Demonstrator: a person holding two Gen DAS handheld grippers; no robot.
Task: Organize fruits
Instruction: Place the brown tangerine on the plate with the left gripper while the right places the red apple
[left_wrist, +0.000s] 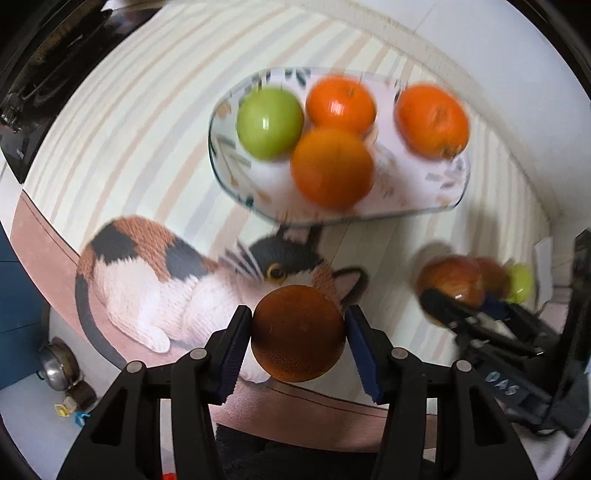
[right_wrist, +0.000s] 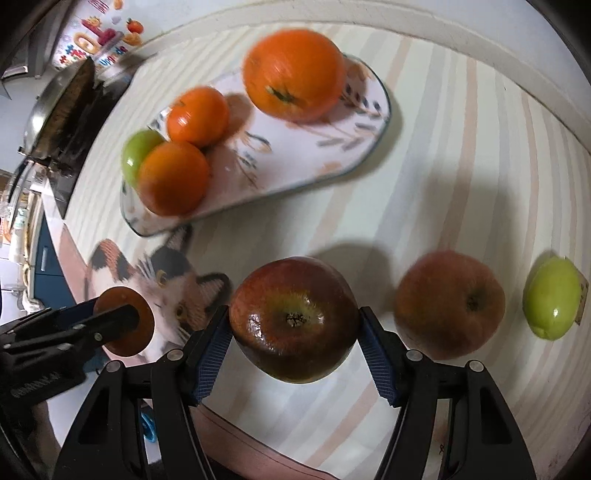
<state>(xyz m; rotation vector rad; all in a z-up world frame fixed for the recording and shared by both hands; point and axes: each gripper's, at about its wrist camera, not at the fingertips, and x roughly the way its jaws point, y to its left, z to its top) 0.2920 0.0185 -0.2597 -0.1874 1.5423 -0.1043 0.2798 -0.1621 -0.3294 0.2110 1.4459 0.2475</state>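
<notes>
Clamped between the blue pads of the left tongs (left_wrist: 298, 334): a dark orange (left_wrist: 298, 332), held above the worktop (left_wrist: 147, 122) over a calico cat picture (left_wrist: 166, 280). Clamped likewise in the right tongs (right_wrist: 294, 321): a dark red apple (right_wrist: 294, 319), stem end facing the camera, raised off the striped cloth. Seen from the left wrist, the right tool reaching in from the right edge, white lettering on its black body too blurred to read for sure. Just beyond the right tongs, on the cloth: a second red apple (right_wrist: 448, 304) and, further right, a green apple (right_wrist: 552, 297), apart from each other. Farther off, a patterned plate (left_wrist: 424, 195) bearing a green apple (left_wrist: 269, 122) and three oranges: near (left_wrist: 332, 168), middle (left_wrist: 340, 101), far right (left_wrist: 431, 120). Farthest, past the worktop edge, a colourful sticker sheet (right_wrist: 96, 38), writing unreadable.
</notes>
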